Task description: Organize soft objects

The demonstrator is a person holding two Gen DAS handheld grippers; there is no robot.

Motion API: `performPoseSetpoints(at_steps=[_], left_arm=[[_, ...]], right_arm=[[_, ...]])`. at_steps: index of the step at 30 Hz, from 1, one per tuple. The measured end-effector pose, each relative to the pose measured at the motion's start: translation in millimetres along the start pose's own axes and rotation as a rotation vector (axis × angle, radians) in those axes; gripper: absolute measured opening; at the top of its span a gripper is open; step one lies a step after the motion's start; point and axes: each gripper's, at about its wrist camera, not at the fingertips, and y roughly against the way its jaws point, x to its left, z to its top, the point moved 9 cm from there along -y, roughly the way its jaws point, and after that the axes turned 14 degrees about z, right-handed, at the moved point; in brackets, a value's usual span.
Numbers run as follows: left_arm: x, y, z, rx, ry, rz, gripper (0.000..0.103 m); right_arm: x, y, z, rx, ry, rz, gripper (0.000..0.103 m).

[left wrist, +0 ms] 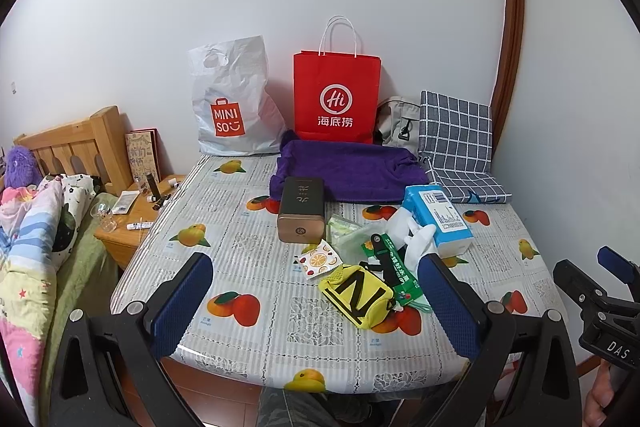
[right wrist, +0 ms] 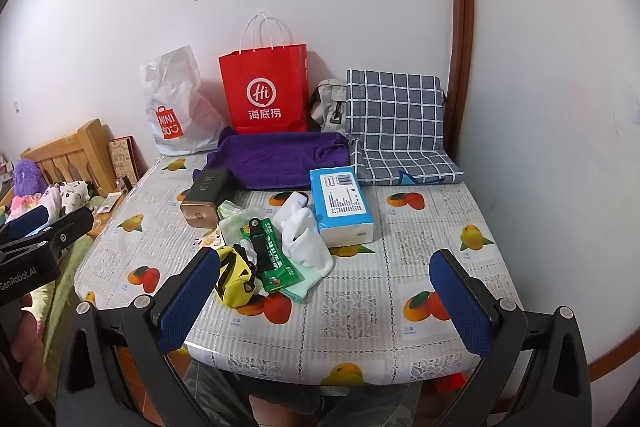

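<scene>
Poised at the near table (left wrist: 256,363) edge, nothing gripped. Left claw (left wrist: 316,299) spread wide and empty, yellow pouch (left wrist: 356,301) lying just ahead between its fingers, long axis slanting from far-left to near-right. Right claw (right wrist: 324,301) likewise spread and empty, the same pouch (right wrist: 234,281) against its left finger, white socks (right wrist: 306,243) just ahead, left of centre. Purple towel (left wrist: 344,171) well beyond both. Left claw probably the nearer to the pouch, right to the socks.

Each claw, left (left wrist: 320,291) and right (right wrist: 324,291), has black plastic arms, silver screws and blue textured pads (left wrist: 184,303); "GenRobot.AI" lettering marks the left body.
</scene>
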Motion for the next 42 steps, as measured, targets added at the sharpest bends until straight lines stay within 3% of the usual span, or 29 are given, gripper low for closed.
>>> performPoseSetpoints(at_steps=[42], left_arm=[[1,3,2,-0.003,0.001,0.003,0.103]], right_arm=[[6,12,6,-0.02,0.011,0.006,0.103]])
